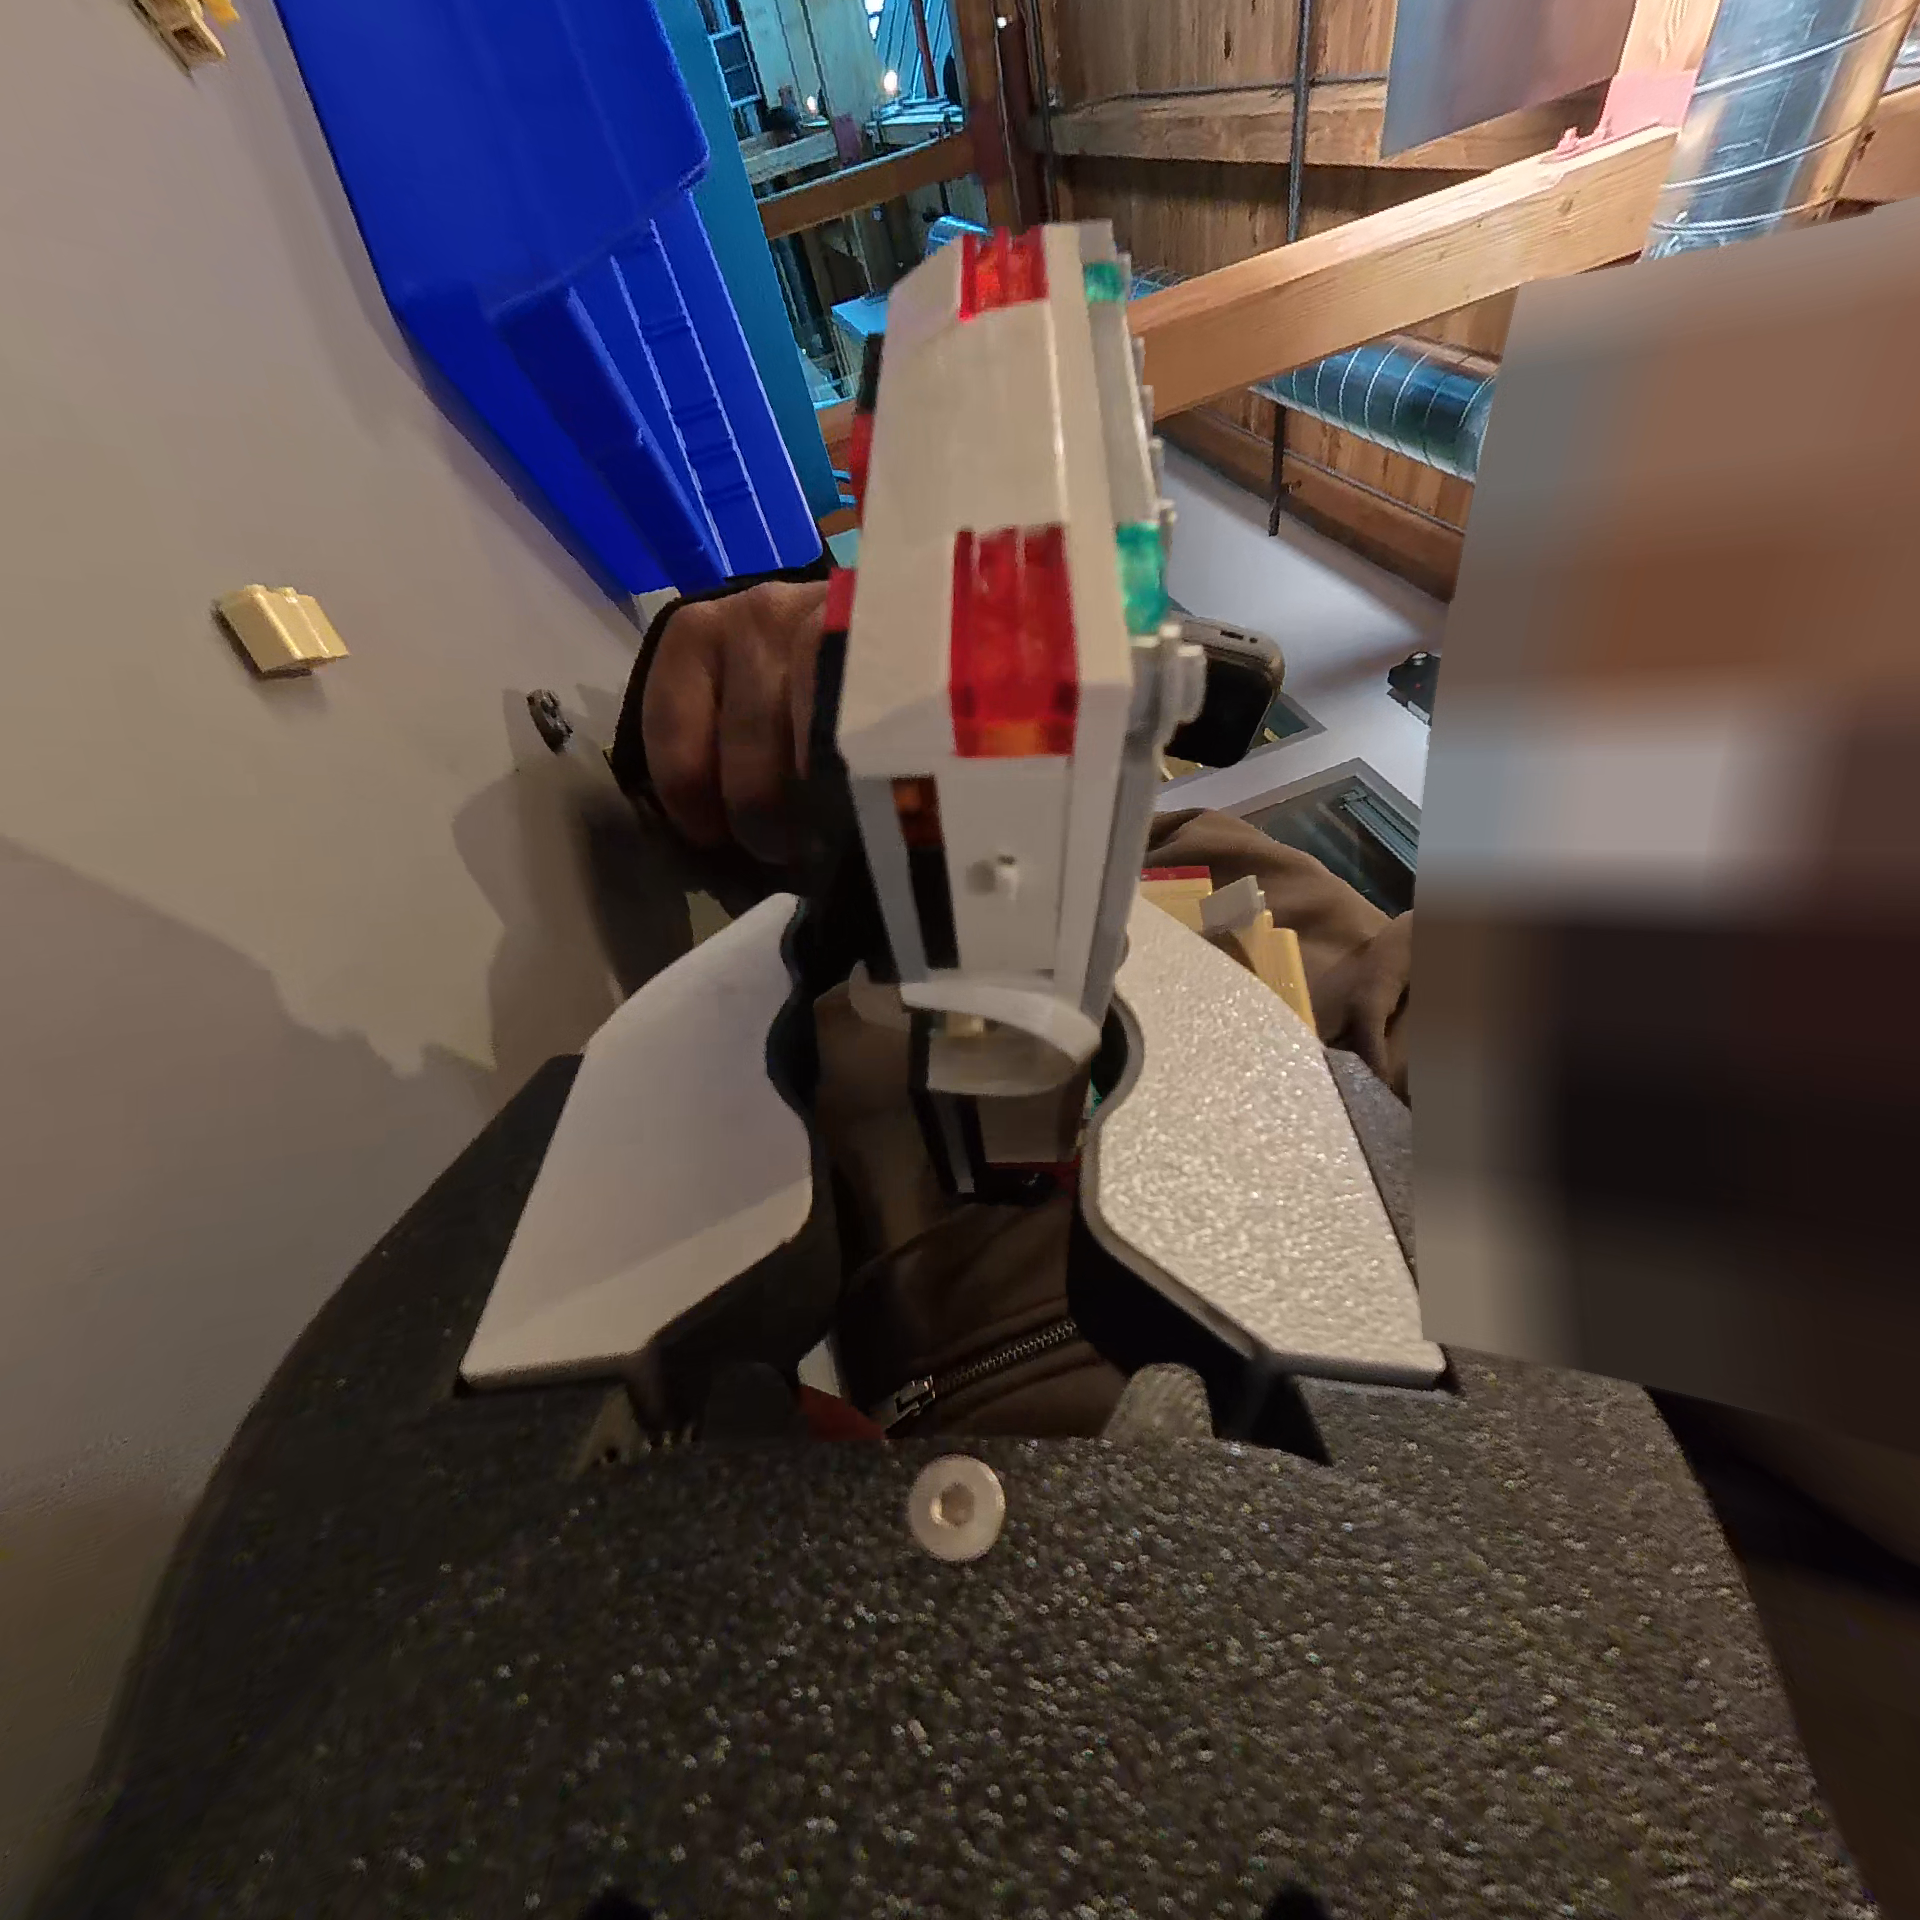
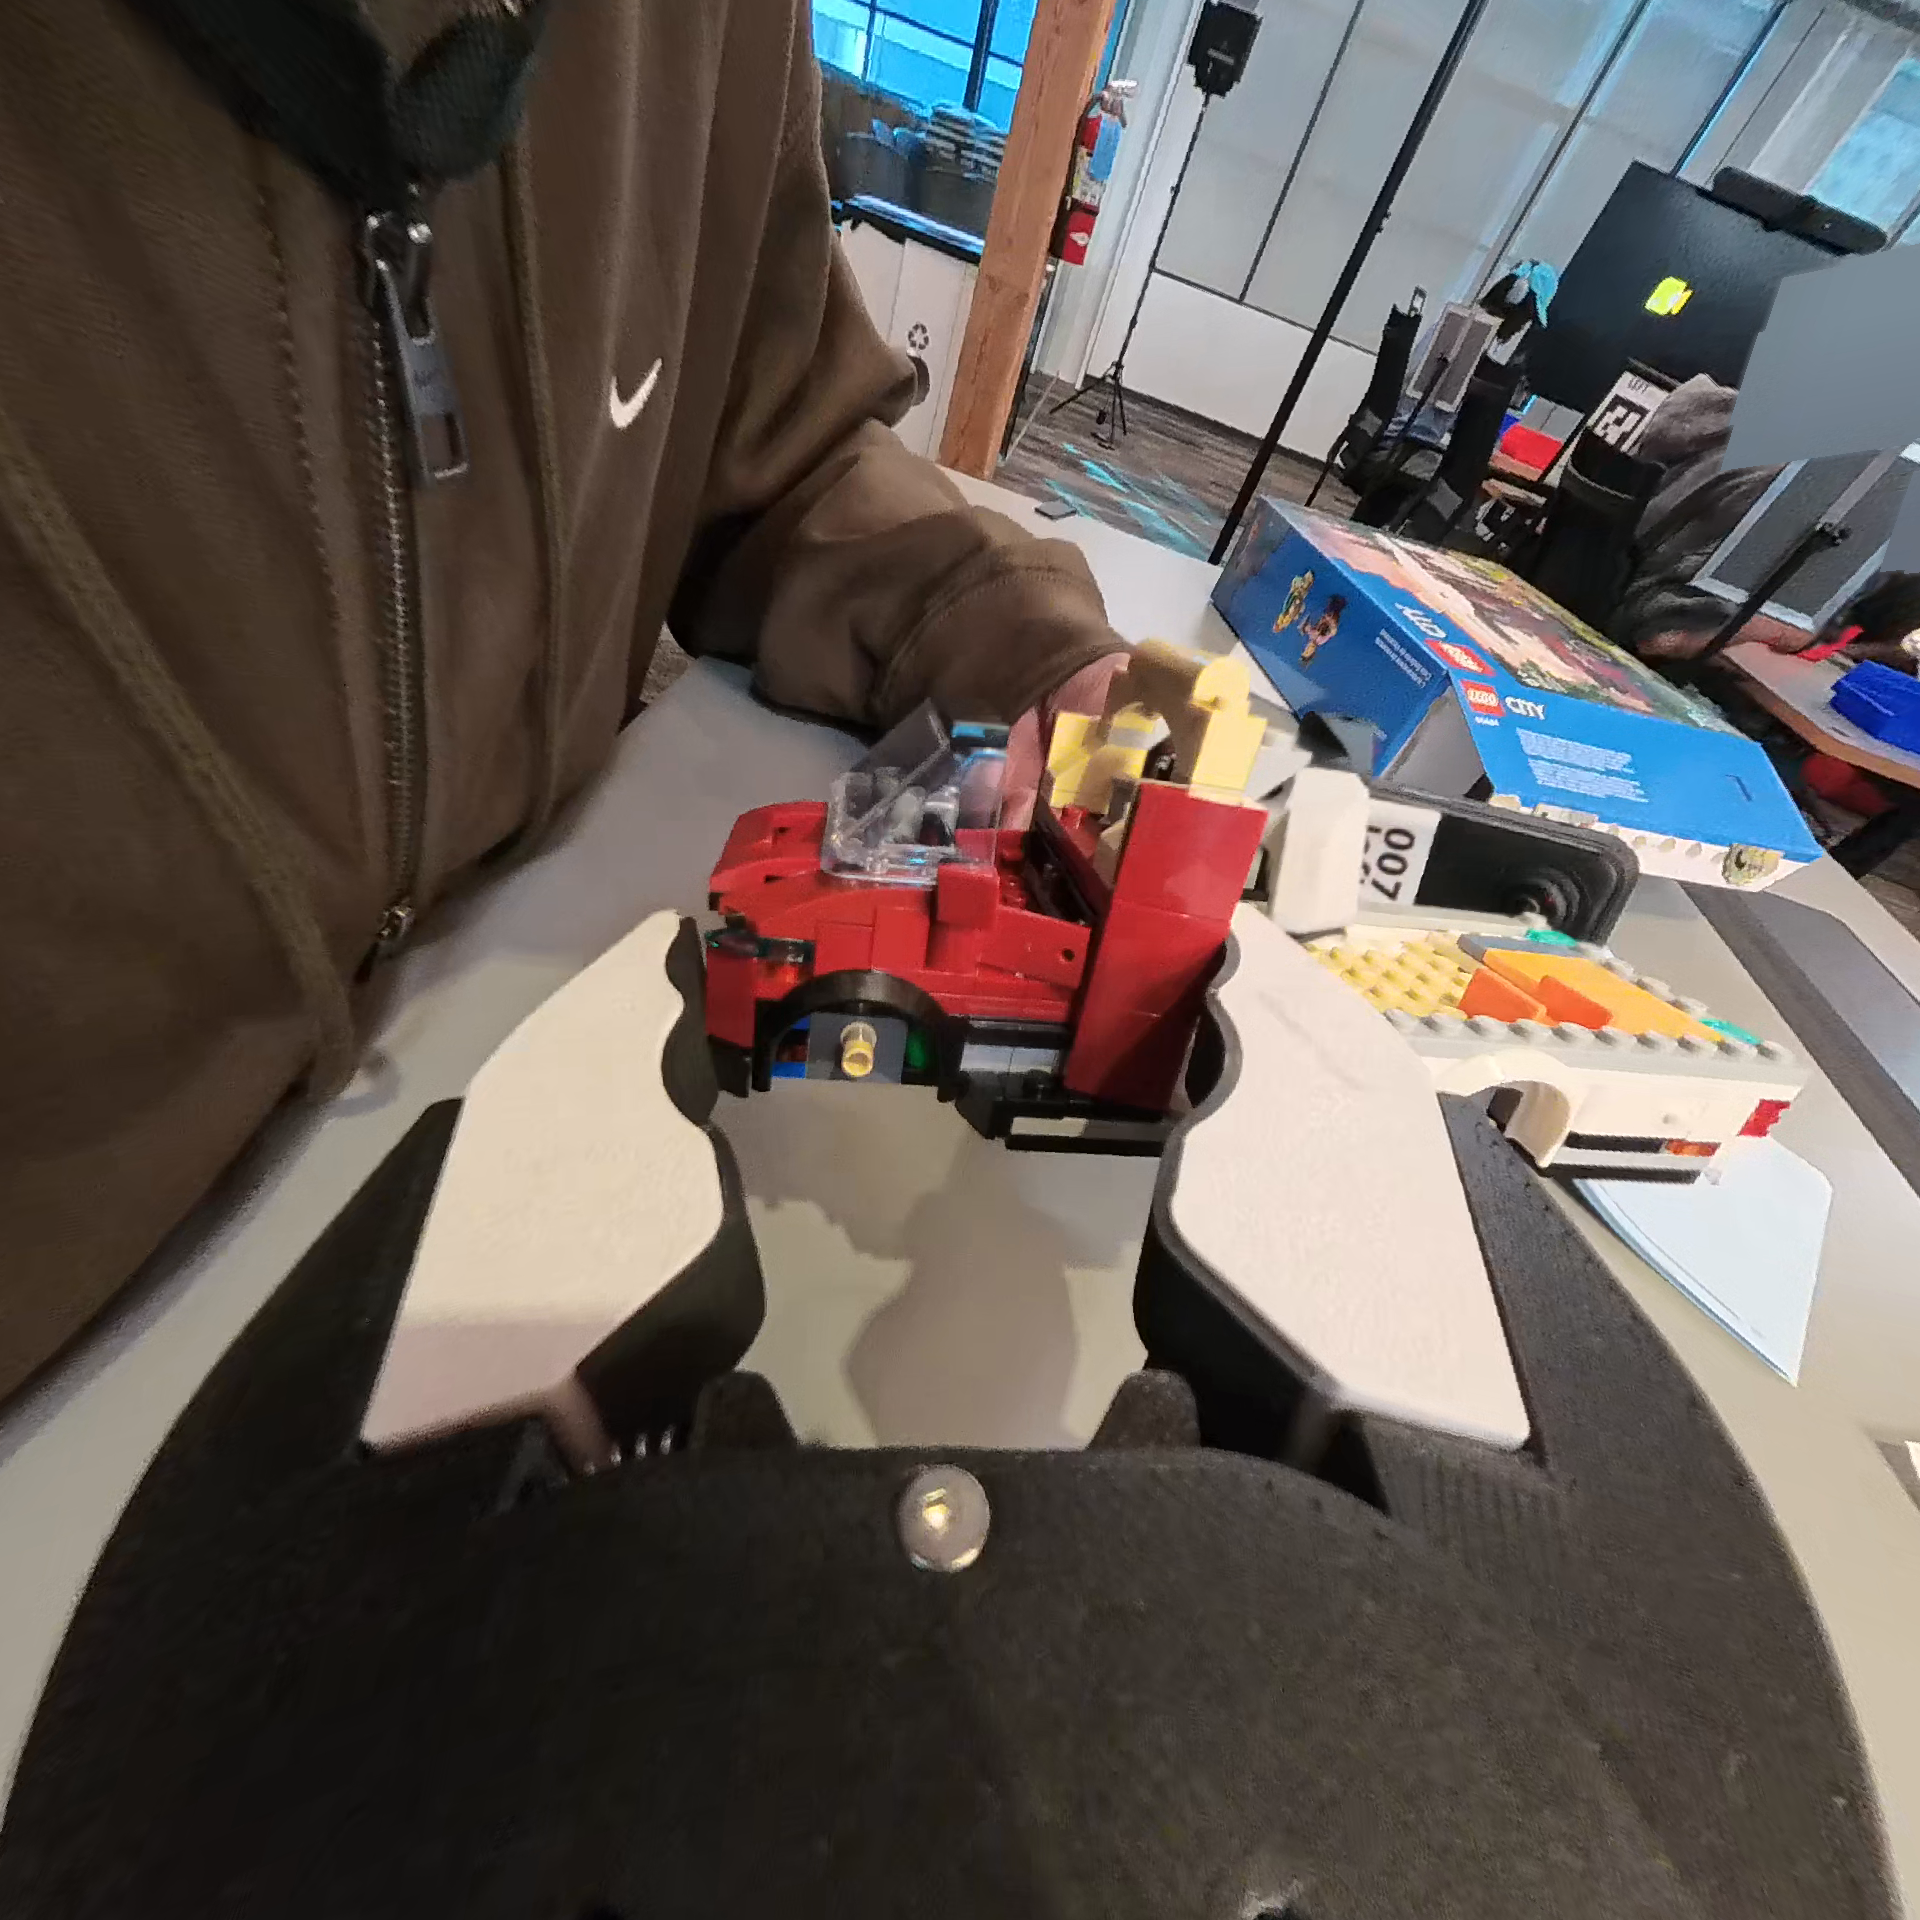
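right gripper (image 2: 951,1029): jaws wide apart and clamped on the red brick car (image 2: 935,935), long axis running straight across from finger to finger, left fingertip (image 2: 691,1039) on the nose, the other on the tall red block at the tail; car sits clear of the bench (image 2: 935,1299) with its shadow under it, clear windscreen up, 1 bare axle peg in the wheel arch facing the camera, no wheel on it; yellow and tan bricks (image 2: 1195,727) stacked on the tail end. left gripper (image 1: 956,997): jaws about half open, the wheel-arch end of the white brick trailer (image 1: 977,499) between the tips, long axis pointing away along the fingers; right finger (image 1: 1195,1039) looks against its grey edge, left side shows a dark slit, so cannot tell if it is gripped or just standing between them. From the right wrist view the trailer lies on the bench just right of the car, studded yellow floor and orange pieces up, left gripper close behind it, so that one is nearer the trailer. Further out: a hand (image 1: 727,717) past the trailer, blue box (image 2: 1558,727) behind, blue bin (image 1: 540,260) and 1 loose tan brick (image 1: 281,629) on the bench, brown jacket (image 2: 312,623) close at left
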Tool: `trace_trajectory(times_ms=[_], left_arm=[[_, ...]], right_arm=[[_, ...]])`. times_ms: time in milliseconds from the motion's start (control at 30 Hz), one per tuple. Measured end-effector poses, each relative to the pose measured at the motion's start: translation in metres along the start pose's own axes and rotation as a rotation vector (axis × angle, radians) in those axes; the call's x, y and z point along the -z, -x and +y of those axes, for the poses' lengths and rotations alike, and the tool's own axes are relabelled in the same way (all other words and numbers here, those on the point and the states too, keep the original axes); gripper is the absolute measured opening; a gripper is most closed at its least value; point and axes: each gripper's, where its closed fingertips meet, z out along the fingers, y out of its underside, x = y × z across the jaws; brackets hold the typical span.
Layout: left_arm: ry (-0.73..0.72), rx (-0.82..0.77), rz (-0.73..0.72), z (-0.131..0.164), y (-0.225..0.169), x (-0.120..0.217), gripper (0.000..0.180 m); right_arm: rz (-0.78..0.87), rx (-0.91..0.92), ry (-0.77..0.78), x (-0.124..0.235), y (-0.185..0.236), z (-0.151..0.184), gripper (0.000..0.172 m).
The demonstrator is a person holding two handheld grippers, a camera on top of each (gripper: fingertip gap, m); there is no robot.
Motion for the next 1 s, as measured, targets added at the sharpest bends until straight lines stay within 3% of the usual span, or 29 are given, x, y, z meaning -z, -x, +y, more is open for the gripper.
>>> trace_trajectory(times_ms=[267,500,633,833,1000], left_arm=[[0.005,0.021,0.071,0.005,-0.007,-0.006,0.033],[-0.065,0.097,-0.037,-0.004,0.010,0.001,0.031],[-0.132,0.097,-0.080,-0.018,0.015,0.016,0.030],[-0.139,0.099,-0.127,-0.019,0.021,0.018,0.030],[-0.132,0.138,-0.149,-0.015,0.026,0.018,0.030]], right_arm=[[-0.039,-0.005,-0.008,-0.003,0.007,0.001,0.091],[-0.019,-0.060,0.129,0.006,-0.004,0.020,0.090],[0.043,-0.079,0.118,0.035,-0.019,0.008,0.079],[0.300,-0.184,0.358,0.094,-0.050,0.026,0.072],[0.377,-0.464,0.599,0.139,-0.004,0.073,0.064]])
